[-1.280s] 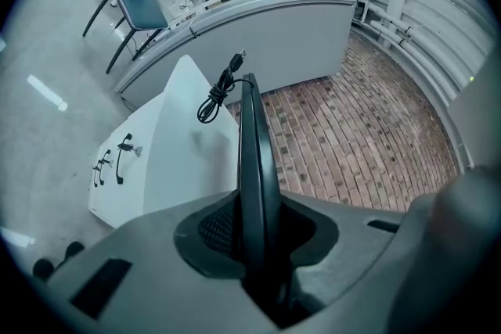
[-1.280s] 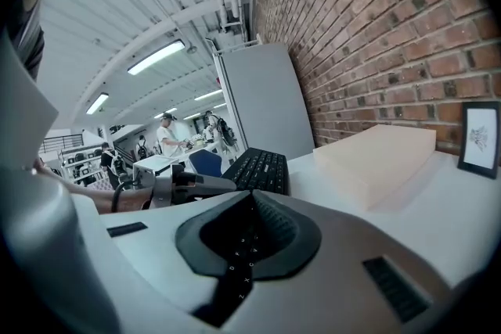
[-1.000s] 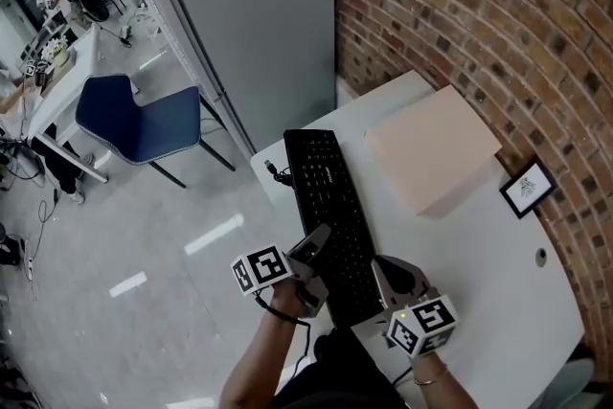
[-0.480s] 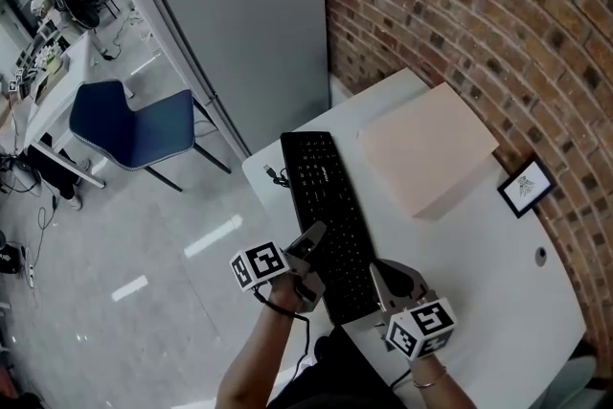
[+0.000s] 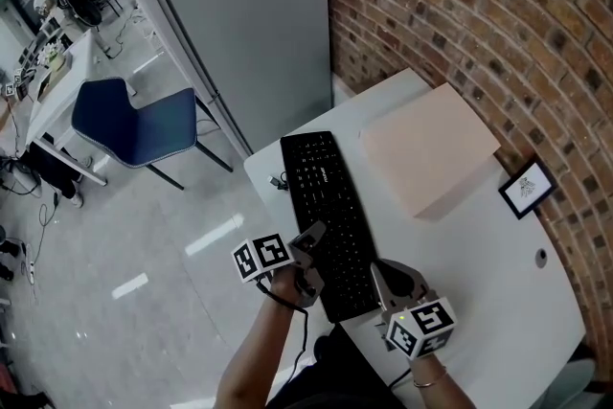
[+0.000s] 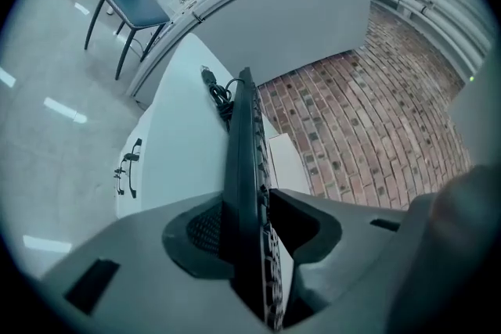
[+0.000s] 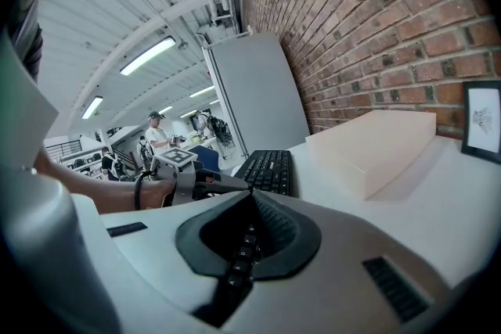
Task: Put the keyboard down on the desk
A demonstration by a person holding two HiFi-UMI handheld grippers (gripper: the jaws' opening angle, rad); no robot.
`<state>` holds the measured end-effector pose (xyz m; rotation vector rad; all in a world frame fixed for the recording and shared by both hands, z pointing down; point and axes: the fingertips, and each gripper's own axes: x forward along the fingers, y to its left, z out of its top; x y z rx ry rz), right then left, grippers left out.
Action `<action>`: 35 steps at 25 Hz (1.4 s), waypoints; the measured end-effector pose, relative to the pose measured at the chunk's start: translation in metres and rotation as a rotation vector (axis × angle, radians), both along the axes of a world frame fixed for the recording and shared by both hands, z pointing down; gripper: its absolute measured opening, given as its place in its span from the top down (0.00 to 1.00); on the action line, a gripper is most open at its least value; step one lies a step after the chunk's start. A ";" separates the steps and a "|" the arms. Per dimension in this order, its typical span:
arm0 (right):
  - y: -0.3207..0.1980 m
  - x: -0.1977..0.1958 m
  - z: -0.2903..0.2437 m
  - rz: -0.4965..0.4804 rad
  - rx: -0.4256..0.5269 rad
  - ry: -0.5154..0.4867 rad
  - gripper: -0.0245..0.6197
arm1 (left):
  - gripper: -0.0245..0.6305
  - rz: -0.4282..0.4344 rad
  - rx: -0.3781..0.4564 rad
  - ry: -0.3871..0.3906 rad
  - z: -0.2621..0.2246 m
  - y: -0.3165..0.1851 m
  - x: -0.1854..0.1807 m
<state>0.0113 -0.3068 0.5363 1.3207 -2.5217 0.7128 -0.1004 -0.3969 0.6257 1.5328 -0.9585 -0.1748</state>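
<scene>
A black keyboard (image 5: pixel 330 220) lies lengthwise on the white desk (image 5: pixel 479 254), its near end towards me. My left gripper (image 5: pixel 308 252) is at its near left edge. In the left gripper view the keyboard (image 6: pixel 243 129) stands edge-on between the jaws of the left gripper (image 6: pixel 249 195); they are opening, and a gap shows on one side. My right gripper (image 5: pixel 385 286) is at the keyboard's near right corner. In the right gripper view the right gripper (image 7: pixel 252 198) is shut on the keyboard (image 7: pixel 268 167), with a row of keys showing between the pads.
A beige block (image 5: pixel 431 148) lies right of the keyboard, against the brick wall (image 5: pixel 479 24). A small framed picture (image 5: pixel 526 187) stands by the wall. The keyboard's cable (image 5: pixel 279 179) is bundled at the desk's left edge. A blue chair (image 5: pixel 139 120) stands on the floor, and a grey partition (image 5: pixel 239 14) rises behind the desk.
The left gripper's jaws have spread a little at the keyboard's left edge and its marker cube has turned slightly. The keyboard and the right gripper have barely moved.
</scene>
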 end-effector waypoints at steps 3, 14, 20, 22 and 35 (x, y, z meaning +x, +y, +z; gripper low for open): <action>0.001 -0.001 -0.001 -0.001 -0.001 -0.007 0.95 | 0.73 0.032 -0.013 -0.083 0.003 0.000 0.001; 0.000 -0.004 0.000 -0.011 0.003 -0.008 0.95 | 0.65 0.058 0.035 -0.305 -0.003 -0.005 -0.017; 0.002 -0.008 -0.005 -0.017 0.017 -0.005 0.95 | 0.65 0.033 0.135 -0.444 -0.029 -0.004 -0.034; 0.003 -0.008 -0.008 -0.014 0.026 -0.001 0.95 | 0.66 0.036 0.190 -0.511 -0.042 0.000 -0.038; 0.029 -0.012 -0.042 0.010 0.106 0.015 0.95 | 0.91 0.099 0.432 -0.680 -0.106 0.054 -0.034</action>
